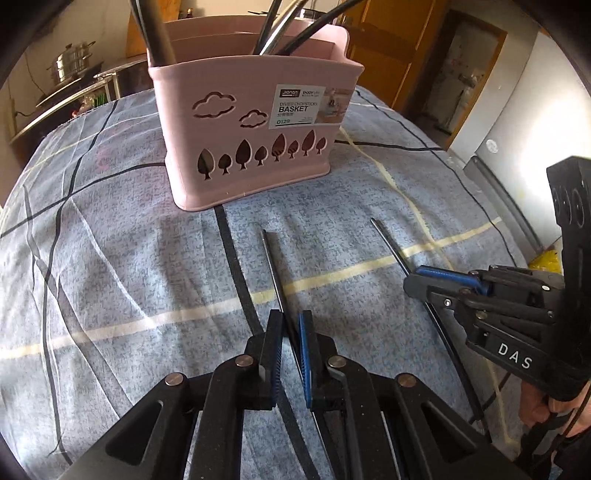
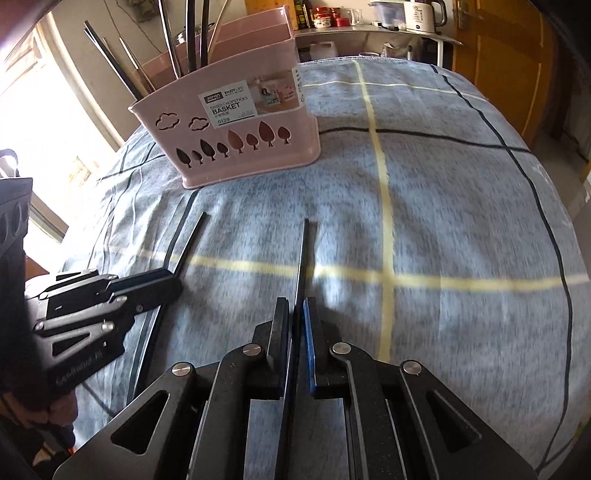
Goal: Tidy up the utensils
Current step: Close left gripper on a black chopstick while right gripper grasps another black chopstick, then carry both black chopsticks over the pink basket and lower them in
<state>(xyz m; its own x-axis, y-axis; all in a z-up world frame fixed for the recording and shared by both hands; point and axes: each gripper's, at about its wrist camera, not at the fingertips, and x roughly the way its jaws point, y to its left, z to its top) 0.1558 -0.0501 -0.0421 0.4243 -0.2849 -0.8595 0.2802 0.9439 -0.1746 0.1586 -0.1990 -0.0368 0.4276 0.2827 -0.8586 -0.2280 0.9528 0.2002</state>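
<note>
I have one chopstick (image 1: 275,271) clamped in my left gripper (image 1: 291,321), its tip pointing toward the basket (image 1: 255,147), and a second chopstick (image 2: 302,258) clamped in my right gripper (image 2: 295,308), lying roughly parallel and just beside the first. From the left wrist I see the right gripper (image 1: 415,282) at the right edge, jaws together on its stick (image 1: 391,245); from the right wrist the left gripper (image 2: 173,282) sits at the left edge, closed on its stick (image 2: 190,242). Whether the sticks touch the cloth or hang just above it I cannot tell. The pink basket stands upright ahead of both grippers, near the far side of the table, with cloud and tree cut-outs, a white label reading BASKET, and dark and metal utensils (image 2: 192,40) standing in its compartments. The table is covered by a blue-grey cloth (image 2: 443,221) crossed by black, white and pale yellow lines, lightly creased. Beyond it, a steel pot (image 1: 72,62) sits on a low counter to the left, a shelf (image 2: 369,29) carries jars and a white kettle (image 2: 421,13), wooden doors (image 2: 495,55) stand at the back, and bright daylight comes through a window (image 2: 48,122).
</note>
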